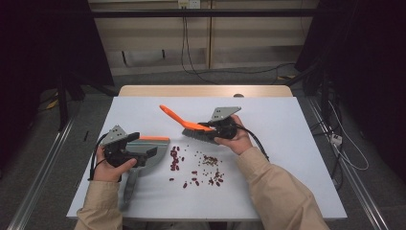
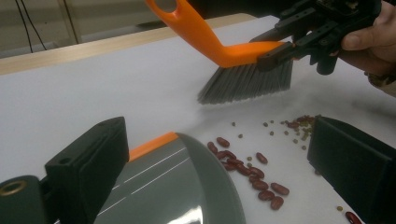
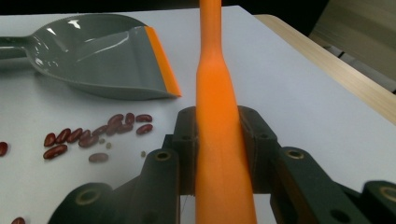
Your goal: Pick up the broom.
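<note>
An orange-handled brush (image 1: 184, 120) with grey bristles (image 2: 247, 84) is held aslant over the white table, just beyond the scattered beans. My right gripper (image 1: 210, 127) is shut on its handle (image 3: 217, 140), with the pads pressing both sides. A grey dustpan (image 1: 149, 155) with an orange lip (image 2: 153, 144) lies on the table at the left, its mouth toward the red beans (image 1: 174, 160). My left gripper (image 1: 142, 144) hovers at the pan with its jaws wide apart. One of its fingers (image 2: 350, 163) stands clear of the pan, beside the beans (image 2: 254, 179).
Small brownish-green seeds (image 1: 210, 160) lie mixed with more red beans (image 1: 194, 181) at mid-table. The dustpan's handle (image 1: 129, 189) points to the near edge. Bare white tabletop (image 1: 287, 120) stretches to the right and back; a wooden edge (image 1: 206, 91) runs behind.
</note>
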`<state>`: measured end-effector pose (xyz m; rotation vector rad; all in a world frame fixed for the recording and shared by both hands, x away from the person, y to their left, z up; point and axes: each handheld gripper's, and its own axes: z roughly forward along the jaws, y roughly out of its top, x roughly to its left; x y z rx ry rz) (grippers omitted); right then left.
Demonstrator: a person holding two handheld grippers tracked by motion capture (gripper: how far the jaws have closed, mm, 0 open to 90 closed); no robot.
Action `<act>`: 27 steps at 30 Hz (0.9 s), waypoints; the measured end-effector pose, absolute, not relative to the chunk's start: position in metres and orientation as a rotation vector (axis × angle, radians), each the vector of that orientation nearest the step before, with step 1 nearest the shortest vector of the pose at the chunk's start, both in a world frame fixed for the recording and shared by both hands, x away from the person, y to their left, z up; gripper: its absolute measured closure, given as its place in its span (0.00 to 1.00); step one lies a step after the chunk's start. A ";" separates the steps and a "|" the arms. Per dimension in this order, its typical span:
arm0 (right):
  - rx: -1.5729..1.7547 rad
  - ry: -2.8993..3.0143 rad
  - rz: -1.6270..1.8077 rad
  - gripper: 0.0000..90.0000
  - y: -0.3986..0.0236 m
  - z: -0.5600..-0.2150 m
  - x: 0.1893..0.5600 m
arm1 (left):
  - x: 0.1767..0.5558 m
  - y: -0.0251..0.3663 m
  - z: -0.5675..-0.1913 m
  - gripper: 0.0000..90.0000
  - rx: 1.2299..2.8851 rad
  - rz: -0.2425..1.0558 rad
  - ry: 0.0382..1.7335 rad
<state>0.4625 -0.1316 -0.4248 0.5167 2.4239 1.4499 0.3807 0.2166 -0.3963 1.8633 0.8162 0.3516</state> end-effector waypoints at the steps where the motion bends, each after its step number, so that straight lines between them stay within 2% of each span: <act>1: 0.509 2.430 1.447 0.80 -0.129 -0.425 0.464 | 0.381 0.217 -0.396 0.06 1.866 0.353 0.816; 13: 0.376 2.520 1.495 0.80 -0.099 -0.437 0.468 | 0.381 0.224 -0.397 0.06 1.856 0.361 0.831; 27: 0.268 2.602 1.480 0.79 -0.105 -0.434 0.444 | 0.381 0.234 -0.396 0.06 1.838 0.368 0.854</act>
